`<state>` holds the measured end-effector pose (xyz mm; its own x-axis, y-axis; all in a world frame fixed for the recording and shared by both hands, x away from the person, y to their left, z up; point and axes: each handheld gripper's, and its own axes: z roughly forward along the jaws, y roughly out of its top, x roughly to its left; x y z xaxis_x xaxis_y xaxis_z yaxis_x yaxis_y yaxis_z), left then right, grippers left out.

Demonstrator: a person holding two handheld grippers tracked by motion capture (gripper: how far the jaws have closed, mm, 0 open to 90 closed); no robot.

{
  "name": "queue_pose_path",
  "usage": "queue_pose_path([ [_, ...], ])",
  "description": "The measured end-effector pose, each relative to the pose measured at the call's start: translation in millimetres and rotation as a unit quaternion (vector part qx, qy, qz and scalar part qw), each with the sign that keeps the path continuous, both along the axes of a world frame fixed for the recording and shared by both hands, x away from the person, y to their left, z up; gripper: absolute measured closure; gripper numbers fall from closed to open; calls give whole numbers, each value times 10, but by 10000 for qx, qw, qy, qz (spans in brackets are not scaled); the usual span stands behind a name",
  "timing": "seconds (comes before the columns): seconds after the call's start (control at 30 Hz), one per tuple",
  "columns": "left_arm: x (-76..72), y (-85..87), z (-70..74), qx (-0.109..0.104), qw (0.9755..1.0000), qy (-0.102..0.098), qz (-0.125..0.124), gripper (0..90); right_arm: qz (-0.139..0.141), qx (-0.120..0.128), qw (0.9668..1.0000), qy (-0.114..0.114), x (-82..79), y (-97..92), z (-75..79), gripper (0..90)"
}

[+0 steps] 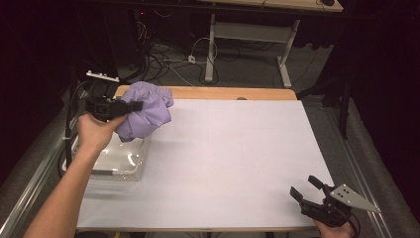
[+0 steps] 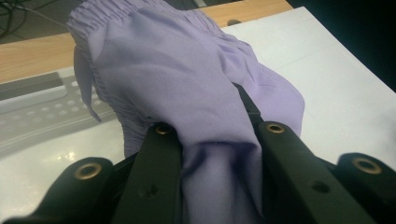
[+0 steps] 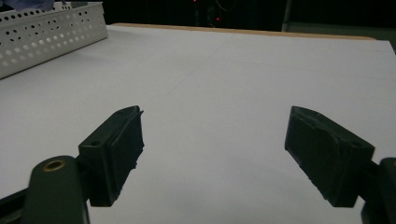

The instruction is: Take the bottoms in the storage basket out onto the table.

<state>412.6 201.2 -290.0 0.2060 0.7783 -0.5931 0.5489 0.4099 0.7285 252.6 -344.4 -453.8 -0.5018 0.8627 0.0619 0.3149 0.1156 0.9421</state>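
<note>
Clamping a bunched lilac cloth (image 1: 146, 110), the left gripper (image 1: 130, 106) holds it lifted over the far left corner of the table (image 1: 233, 148), just above a white tray (image 1: 130, 163) that sits under the hand. Beyond the cloth runs the table's bare wooden far edge (image 1: 208, 92); to the gripper's right the white tabletop lies wide open. The right gripper (image 1: 303, 188) rests near the front right corner, its jaws spread apart with nothing between them, well away from the cloth.

The left gripper view shows the cloth (image 2: 187, 88) pinched between the two black jaws, with an elastic hem at its top, and the tray's perforated wall (image 2: 42, 109) behind. The right gripper view shows that wall (image 3: 51, 32) far off to its left, with what may be a scrap of the cloth above it.
</note>
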Motion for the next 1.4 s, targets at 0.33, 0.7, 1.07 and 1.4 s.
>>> queue_pose_path([
  [0.33, -9, -190, 5, -28, 9997, -24, -234, 759, 6, 8, 10000, 4, 0, -1, 0, 202],
  [0.7, -29, -374, -10, -67, 9988, -89, -466, 758, -10, 52, 10000, 10, -1, -7, 0, 202],
  [1.07, -22, -557, -44, -20, 9977, -50, -680, 757, 3, 42, 10000, 12, 1, -5, -2, 202],
  [1.4, 1, -763, -92, -48, 9957, -42, -922, 757, 11, 51, 10000, 14, 1, -9, -2, 202],
])
